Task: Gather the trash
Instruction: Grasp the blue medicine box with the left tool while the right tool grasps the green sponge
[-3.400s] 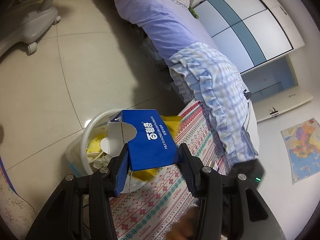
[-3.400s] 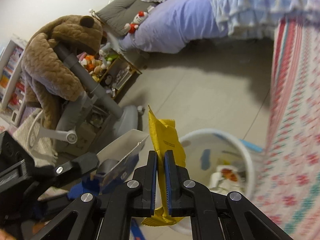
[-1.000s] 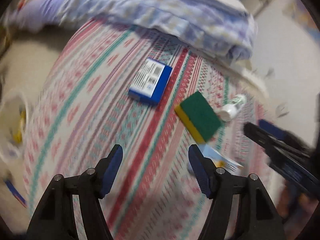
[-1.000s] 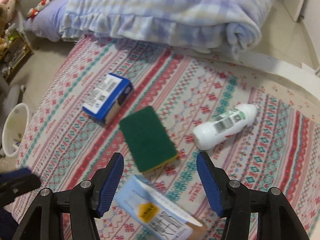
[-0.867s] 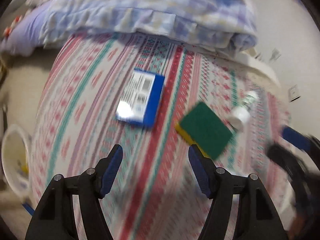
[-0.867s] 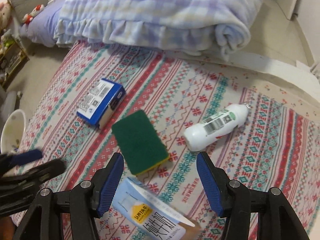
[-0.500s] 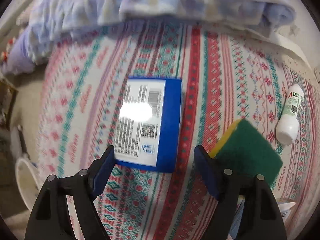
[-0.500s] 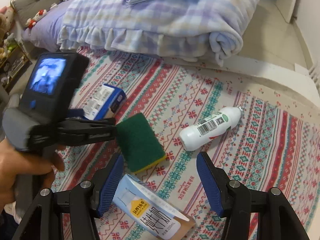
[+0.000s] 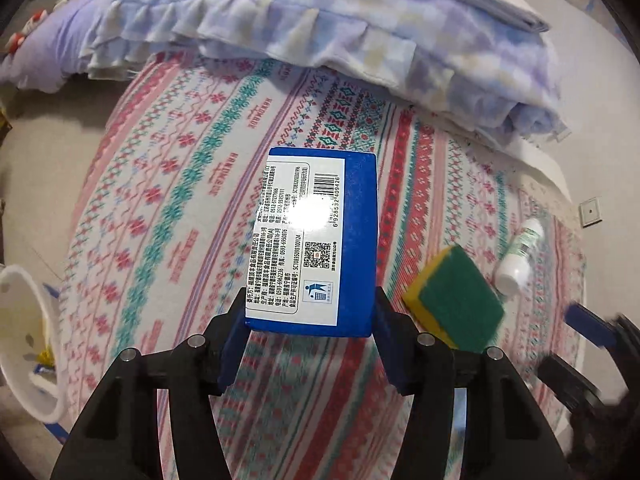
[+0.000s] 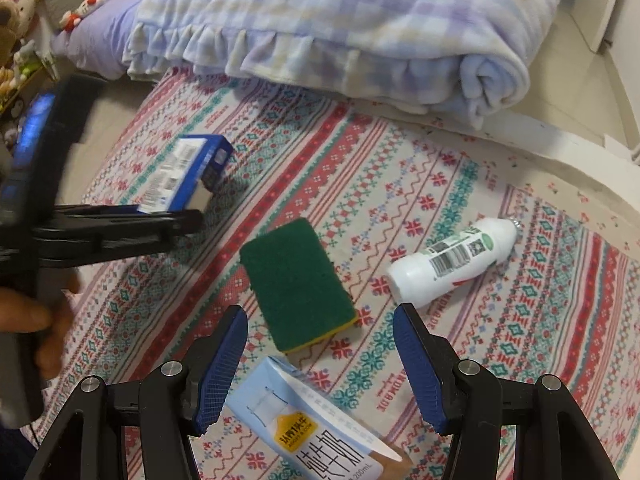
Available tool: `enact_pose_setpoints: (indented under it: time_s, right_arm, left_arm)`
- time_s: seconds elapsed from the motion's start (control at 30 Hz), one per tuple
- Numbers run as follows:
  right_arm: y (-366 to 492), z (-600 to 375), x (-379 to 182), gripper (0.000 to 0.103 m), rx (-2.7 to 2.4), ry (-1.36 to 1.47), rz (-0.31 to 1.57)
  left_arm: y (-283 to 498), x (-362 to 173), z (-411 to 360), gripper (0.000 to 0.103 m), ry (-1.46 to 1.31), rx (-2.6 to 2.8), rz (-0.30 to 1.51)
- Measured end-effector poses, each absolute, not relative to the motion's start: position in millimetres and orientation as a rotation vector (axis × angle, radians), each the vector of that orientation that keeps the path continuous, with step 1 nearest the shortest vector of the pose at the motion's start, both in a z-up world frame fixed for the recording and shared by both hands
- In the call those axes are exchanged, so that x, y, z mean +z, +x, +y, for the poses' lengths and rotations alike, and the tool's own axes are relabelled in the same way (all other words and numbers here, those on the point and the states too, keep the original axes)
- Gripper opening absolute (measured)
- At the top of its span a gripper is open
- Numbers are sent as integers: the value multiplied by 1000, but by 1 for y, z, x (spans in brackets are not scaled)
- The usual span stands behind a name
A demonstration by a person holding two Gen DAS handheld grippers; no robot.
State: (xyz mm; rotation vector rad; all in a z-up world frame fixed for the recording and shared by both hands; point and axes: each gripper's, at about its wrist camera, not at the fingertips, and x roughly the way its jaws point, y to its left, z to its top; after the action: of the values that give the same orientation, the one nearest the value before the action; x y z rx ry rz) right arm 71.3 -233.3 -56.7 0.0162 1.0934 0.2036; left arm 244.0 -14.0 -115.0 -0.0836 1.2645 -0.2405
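A blue box with a white barcode label lies on the patterned bedspread. My left gripper has its jaws on both sides of the box's near end, closing on it. The box also shows in the right wrist view, with the left gripper's fingers at it. My right gripper is open and empty above a green and yellow sponge and a light blue milk carton. A white bottle lies on its side to the right.
A white trash bin with wrappers inside stands on the floor at the left of the bed. A folded checked blanket lies along the far side. Soft toys sit at the far left.
Both grippers let go of the earlier box and yellow wrapper at the bin and swung to the bed. My left gripper has moved in onto the blue box. The right gripper hovers open.
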Motion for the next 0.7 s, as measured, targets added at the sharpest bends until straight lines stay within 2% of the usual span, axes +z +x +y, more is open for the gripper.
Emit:
enact_pose_setpoints:
  time_s: [0.2, 0.4, 0.5, 0.7]
  right_arm:
    - [79, -224, -71, 66, 204, -24, 1137]
    - [90, -208, -87, 66, 230, -96, 1186]
    - [95, -197, -97, 66, 274, -135, 1203]
    - [106, -189, -117, 66, 272, -195, 1215]
  left_arm:
    - [196, -77, 3, 60, -127, -239, 1268]
    - [161, -66, 6, 60, -63, -271, 1236]
    - [154, -70, 29, 60, -75, -247, 1223]
    - [162, -92, 81, 60, -283, -230, 1289]
